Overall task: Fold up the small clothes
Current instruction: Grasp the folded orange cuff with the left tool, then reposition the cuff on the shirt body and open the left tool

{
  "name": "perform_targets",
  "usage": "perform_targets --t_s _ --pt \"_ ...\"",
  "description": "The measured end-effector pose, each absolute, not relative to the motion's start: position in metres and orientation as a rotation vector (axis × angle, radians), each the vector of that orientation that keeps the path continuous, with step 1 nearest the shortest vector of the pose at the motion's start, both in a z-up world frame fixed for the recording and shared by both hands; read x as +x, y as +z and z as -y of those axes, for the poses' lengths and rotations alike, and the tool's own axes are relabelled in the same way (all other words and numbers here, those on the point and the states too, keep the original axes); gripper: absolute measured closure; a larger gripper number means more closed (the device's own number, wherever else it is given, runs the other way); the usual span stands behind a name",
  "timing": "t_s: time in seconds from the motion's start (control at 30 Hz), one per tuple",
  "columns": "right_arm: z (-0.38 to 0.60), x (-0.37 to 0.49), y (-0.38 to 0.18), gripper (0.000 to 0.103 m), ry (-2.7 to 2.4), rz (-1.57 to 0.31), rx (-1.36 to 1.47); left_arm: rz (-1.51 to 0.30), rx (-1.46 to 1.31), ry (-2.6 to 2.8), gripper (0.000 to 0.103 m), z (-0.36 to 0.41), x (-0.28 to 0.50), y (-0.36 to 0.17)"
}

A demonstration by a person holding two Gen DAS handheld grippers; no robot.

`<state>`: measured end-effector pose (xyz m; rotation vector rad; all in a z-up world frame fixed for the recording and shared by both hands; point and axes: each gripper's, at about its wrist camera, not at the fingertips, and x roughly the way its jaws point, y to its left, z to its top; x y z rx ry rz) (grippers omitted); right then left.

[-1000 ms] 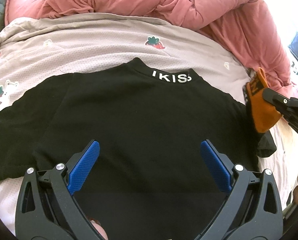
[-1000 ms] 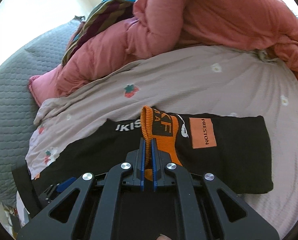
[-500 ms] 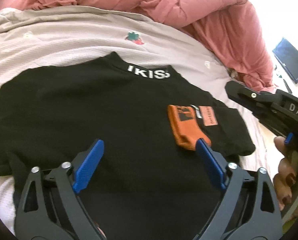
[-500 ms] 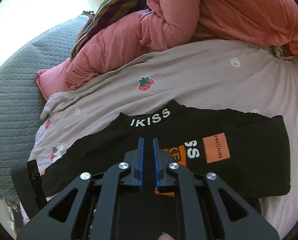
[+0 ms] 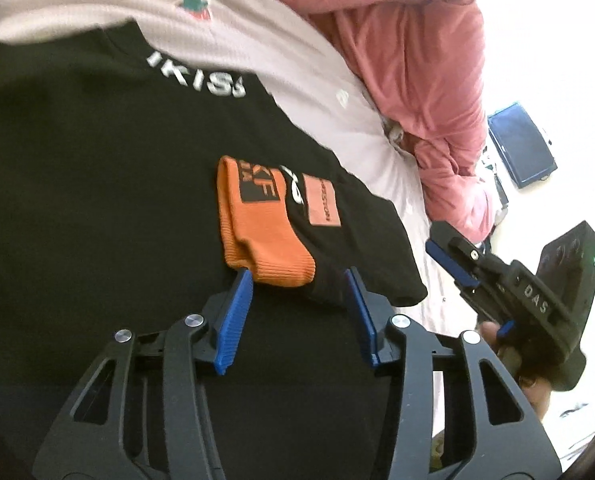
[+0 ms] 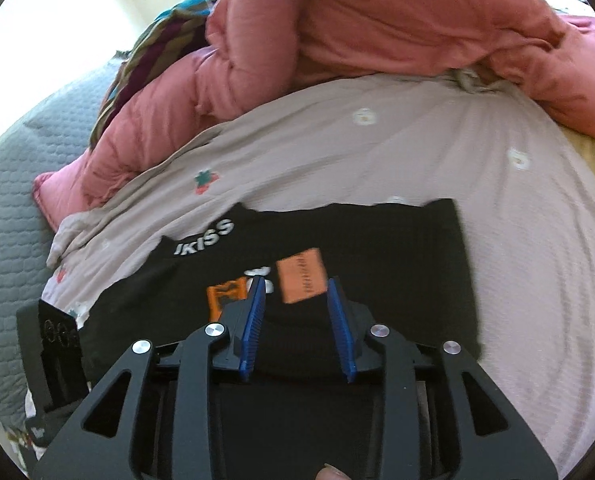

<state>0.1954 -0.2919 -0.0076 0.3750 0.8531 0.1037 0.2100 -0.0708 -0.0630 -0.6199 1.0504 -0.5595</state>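
black tool (image 5: 297, 280) frames, blue ribbed pads, silver screws

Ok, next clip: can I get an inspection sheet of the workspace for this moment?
Surface: bed sheet with strawberry print, wrinkled.
Job's things: black top lying flat; orange cuff of its sleeve folded onto the body.
Clutter: pink duvet bunched behind; striped cloth; grey quilt.
Grippers: left gripper closing, cuff edge between its fingers, pads not pressing; right gripper opening above the top, holding nothing.
Cables: nothing seen.
Surroundings: dark flat device on the floor.
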Motion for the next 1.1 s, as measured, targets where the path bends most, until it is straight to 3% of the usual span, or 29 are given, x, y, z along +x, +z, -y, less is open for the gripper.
perform_targets --t_s 0.3,0.37,0.43,0.47,1.1 --pt "0.314 0.167 -0.021 0.071 0.060 -0.816 0.405 -1.057 -0.544 -0.508 0.068 0.087 0.218 -0.075" --pt "0.313 0.167 -0.023 0.071 0.058 -0.815 0.404 -1.041 -0.490 -0.482 0.077 0.093 0.218 -0.074" --pt "0.311 0.167 -0.027 0.071 0.064 -0.822 0.408 -1.030 -0.464 -0.458 0.097 0.092 0.219 -0.074" --pt "0.309 0.169 -0.028 0.071 0.065 -0.827 0.409 -1.027 -0.456 -0.459 0.099 0.091 0.219 -0.075" --pt "0.290 0.164 -0.032 0.071 0.095 -0.866 0.361 -0.792 -0.333 -0.257 0.099 -0.002 0.198 0.005"
